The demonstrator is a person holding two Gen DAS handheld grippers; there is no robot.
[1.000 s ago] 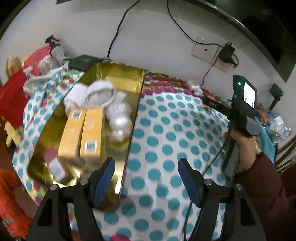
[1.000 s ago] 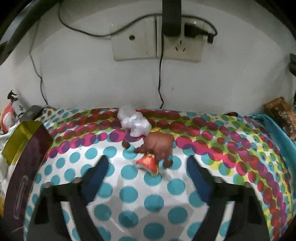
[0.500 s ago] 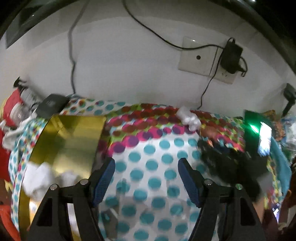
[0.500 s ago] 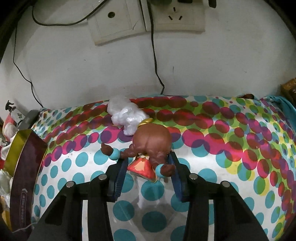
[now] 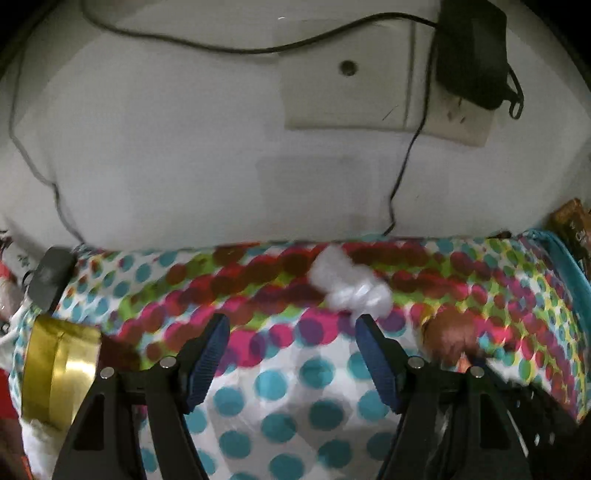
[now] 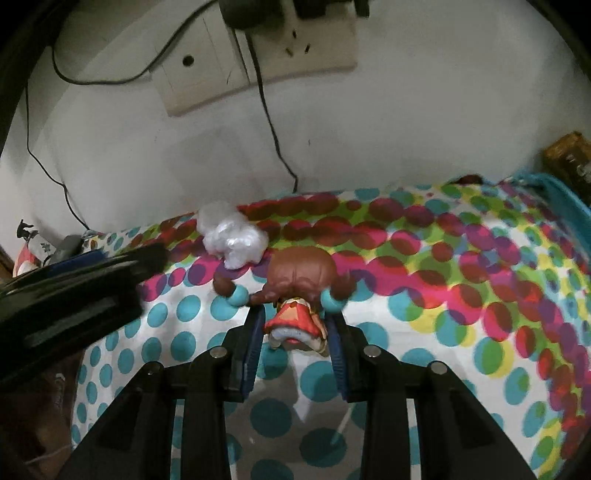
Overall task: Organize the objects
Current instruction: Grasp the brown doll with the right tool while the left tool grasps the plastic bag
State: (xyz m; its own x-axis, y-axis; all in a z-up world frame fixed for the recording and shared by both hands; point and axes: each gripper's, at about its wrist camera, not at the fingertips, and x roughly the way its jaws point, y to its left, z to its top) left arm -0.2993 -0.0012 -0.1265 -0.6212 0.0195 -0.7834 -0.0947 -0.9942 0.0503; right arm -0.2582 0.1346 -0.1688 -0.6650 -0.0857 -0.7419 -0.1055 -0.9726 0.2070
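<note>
- Right gripper [image 6: 295,326] jaws grasp the brown-haired figurine [image 6: 301,280] by its red skirt on the dotted cloth [image 6: 461,280].
- Lift straight up, clear of the white wad [image 6: 232,236].
- Left gripper [image 5: 290,345] jaws released, empty, near the gold box [image 5: 59,373].

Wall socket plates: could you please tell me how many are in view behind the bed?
2, side by side on the wall. The blank plate with one small hole sits left; the socket plate right of it has a black adapter plugged in.
</note>
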